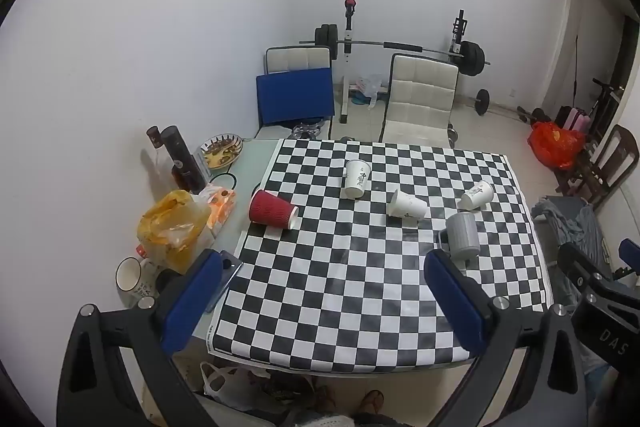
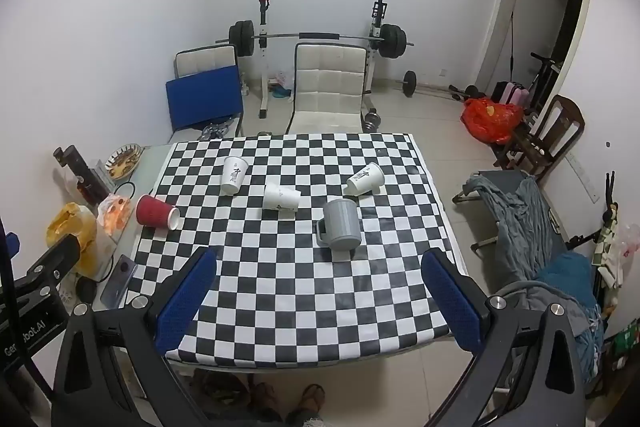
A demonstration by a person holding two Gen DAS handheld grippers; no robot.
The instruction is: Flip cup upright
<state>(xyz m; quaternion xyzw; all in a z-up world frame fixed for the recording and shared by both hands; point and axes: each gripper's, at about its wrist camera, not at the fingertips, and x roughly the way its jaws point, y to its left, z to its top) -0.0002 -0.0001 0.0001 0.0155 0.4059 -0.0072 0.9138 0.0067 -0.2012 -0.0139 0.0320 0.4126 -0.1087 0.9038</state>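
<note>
On the checkered cloth point(image 1: 320, 291) lie several cups on their sides: a red ribbed paper cup point(image 1: 273, 209) at the left, three white paper cups point(image 1: 357, 178) point(image 1: 407, 204) point(image 1: 477, 194), and a grey mug point(image 1: 462, 235) resting mouth down. They also show in the right wrist view: the red cup point(image 2: 157, 211), white cups point(image 2: 234, 174) point(image 2: 281, 197) point(image 2: 365, 179), and the grey mug point(image 2: 340, 229). My left gripper point(image 1: 326, 273) is open and empty above the near table part. My right gripper point(image 2: 320, 273) is open and empty, near the grey mug.
Left of the cloth are dark bottles point(image 1: 180, 157), a food bowl point(image 1: 222, 151), a yellow bag point(image 1: 172, 227), a white mug point(image 1: 134, 277) and a phone point(image 1: 226, 279). Chairs point(image 1: 420, 99) and a barbell rack point(image 1: 400, 47) stand behind the table. A folding cot point(image 2: 520, 219) is on the right.
</note>
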